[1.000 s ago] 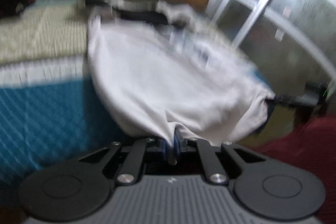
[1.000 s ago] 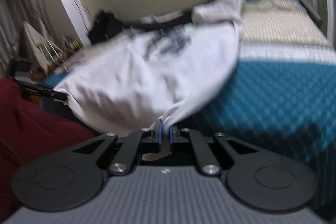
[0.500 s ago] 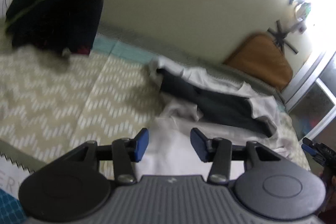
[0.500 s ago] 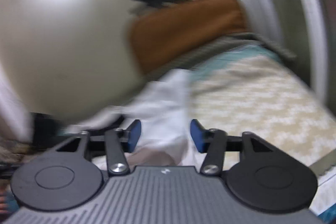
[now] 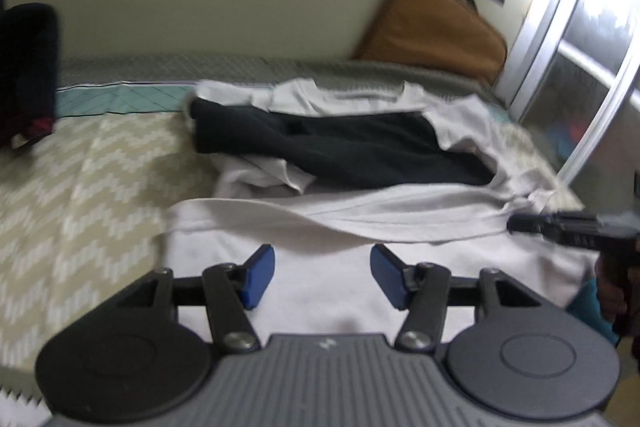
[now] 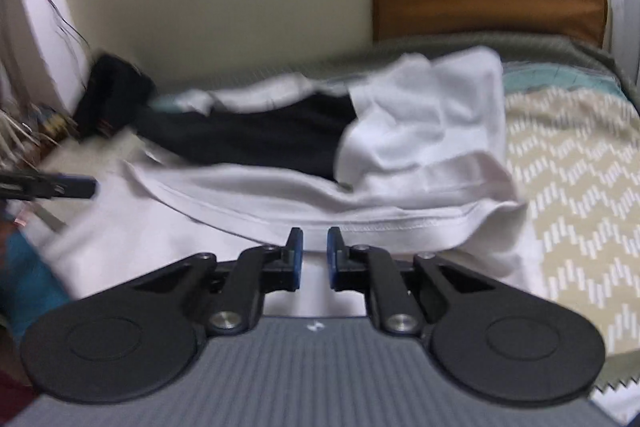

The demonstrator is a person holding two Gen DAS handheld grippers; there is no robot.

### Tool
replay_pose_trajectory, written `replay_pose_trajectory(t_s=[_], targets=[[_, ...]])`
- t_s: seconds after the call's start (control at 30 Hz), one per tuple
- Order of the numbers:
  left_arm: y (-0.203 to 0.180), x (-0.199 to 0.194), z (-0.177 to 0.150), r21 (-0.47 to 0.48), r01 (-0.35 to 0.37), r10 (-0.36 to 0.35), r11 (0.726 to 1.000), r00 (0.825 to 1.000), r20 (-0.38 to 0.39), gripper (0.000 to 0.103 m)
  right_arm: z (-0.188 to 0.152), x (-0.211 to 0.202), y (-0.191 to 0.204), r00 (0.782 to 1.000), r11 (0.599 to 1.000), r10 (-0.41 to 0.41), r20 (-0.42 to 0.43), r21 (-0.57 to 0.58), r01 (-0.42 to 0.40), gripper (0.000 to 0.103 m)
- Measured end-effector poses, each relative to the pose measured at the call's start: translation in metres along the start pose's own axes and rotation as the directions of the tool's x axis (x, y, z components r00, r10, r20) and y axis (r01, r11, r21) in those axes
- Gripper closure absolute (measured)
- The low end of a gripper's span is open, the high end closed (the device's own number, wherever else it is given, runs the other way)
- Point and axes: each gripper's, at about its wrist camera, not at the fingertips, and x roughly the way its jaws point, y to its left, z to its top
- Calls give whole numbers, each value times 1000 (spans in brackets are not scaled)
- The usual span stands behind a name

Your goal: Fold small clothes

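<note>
A white T-shirt (image 5: pixel 320 291) (image 6: pixel 248 203) lies on the bed, its lower part folded over so that a stitched hem (image 6: pixel 400 227) runs across it. A black garment (image 5: pixel 344 147) (image 6: pixel 256 135) rests on its far part. My left gripper (image 5: pixel 323 279) hovers over the shirt's near layer, its jaws opening, with no cloth pinched between them. My right gripper (image 6: pixel 315 257) has its blue pads nearly together just short of the hem. No cloth shows between them. Each gripper also shows at the other view's edge: right gripper (image 5: pixel 560 227), left gripper (image 6: pixel 52 185).
The bed cover (image 5: pixel 80 179) (image 6: pixel 572 163) is beige with a white zigzag pattern. An orange cushion (image 5: pixel 432 27) leans on the wall at the back. A black bag (image 5: pixel 24 75) sits at the far left. A glass sliding door (image 5: pixel 580 59) stands to the right.
Both grippers held the shirt's hanging edge, carried it forward over the bed and let go. The left now stands wider open. The right opened, then shut again.
</note>
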Motion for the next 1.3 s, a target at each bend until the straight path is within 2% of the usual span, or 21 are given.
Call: replay_pose_trajectory(t_s=[0.03, 0.1, 0.2, 0.27, 0.33, 0.37, 0.4, 0.43, 0.53, 0.57, 0.6, 0.63, 0.67, 0.8, 0.83, 0.9, 0.93, 1.0, 1.1, 1.2, 1.3], targets=[[-2, 9, 2, 7, -2, 3, 1000, 1000, -20, 50, 2, 2, -9, 999, 999, -39, 23, 9, 39, 102], [-1, 15, 3, 8, -24, 25, 1000, 999, -44, 51, 5, -3, -32, 989, 987, -140, 46, 91, 135, 102], [13, -6, 6, -5, -36, 36, 999, 999, 22, 47, 1, -32, -51, 989, 987, -122, 85, 119, 112, 95], [30, -24, 8, -38, -93, 96, 995, 992, 87, 34, -2, -50, -49, 980, 989, -144, 134, 58, 137, 94], [51, -32, 8, -99, -147, 158, 984, 981, 113, 25, -2, -56, -51, 968, 982, -186, 171, 19, 186, 76], [61, -32, 10, -127, -163, 176, 978, 979, 100, 25, -2, -58, -53, 960, 979, -204, 190, 9, 206, 66], [68, -29, 10, -151, -175, 188, 973, 979, 78, 25, -1, -58, -55, 955, 976, -216, 203, 10, 218, 47], [73, -26, 11, -168, -181, 194, 969, 979, 63, 25, 2, -51, -60, 954, 976, -218, 208, 21, 219, 40], [71, -11, 13, -177, -146, 154, 973, 988, 33, 33, 10, -35, -68, 965, 981, -192, 178, 59, 184, 45], [65, -5, 14, -162, -133, 139, 978, 990, 23, 50, 11, -28, -69, 971, 982, -185, 151, 67, 177, 55], [60, 1, 14, -139, -122, 124, 983, 992, 10, 64, 12, -22, -69, 975, 982, -185, 124, 65, 178, 88], [54, 9, 15, -114, -117, 117, 986, 993, -11, 93, 12, -19, -67, 973, 979, -201, 114, 59, 196, 90], [52, 14, 17, -100, -117, 115, 988, 993, -24, 98, 11, -21, -67, 968, 977, -214, 130, 54, 208, 91], [42, 9, 22, -64, -99, 101, 993, 995, 19, 98, 7, -33, -82, 952, 958, -266, 148, 145, 246, 91], [42, 9, 23, -55, -101, 102, 993, 995, 21, 97, 6, -29, -86, 956, 956, -267, 123, 155, 248, 91], [44, 22, 26, -46, -154, 153, 987, 988, -32, 84, 5, -18, -83, 960, 959, -270, 72, 114, 261, 87], [46, 26, 25, -46, -173, 170, 984, 984, -56, 72, 7, -17, -80, 958, 959, -277, 77, 91, 270, 84], [50, 15, 24, -43, -178, 175, 983, 983, -52, 67, 16, -28, -79, 962, 968, -245, 117, 76, 237, 73], [56, -19, 32, -54, -145, 147, 988, 989, 17, 67, 41, -49, -83, 962, 980, -194, 194, 77, 182, 70], [60, -38, 64, -55, -162, 167, 985, 981, 98, 56, 81, -37, -78, 963, 984, -179, 204, 12, 180, 70], [58, -23, 104, -26, -211, 213, 977, 967, 140, 35, 120, 0, -71, 976, 990, -129, 176, -41, 138, 61]])
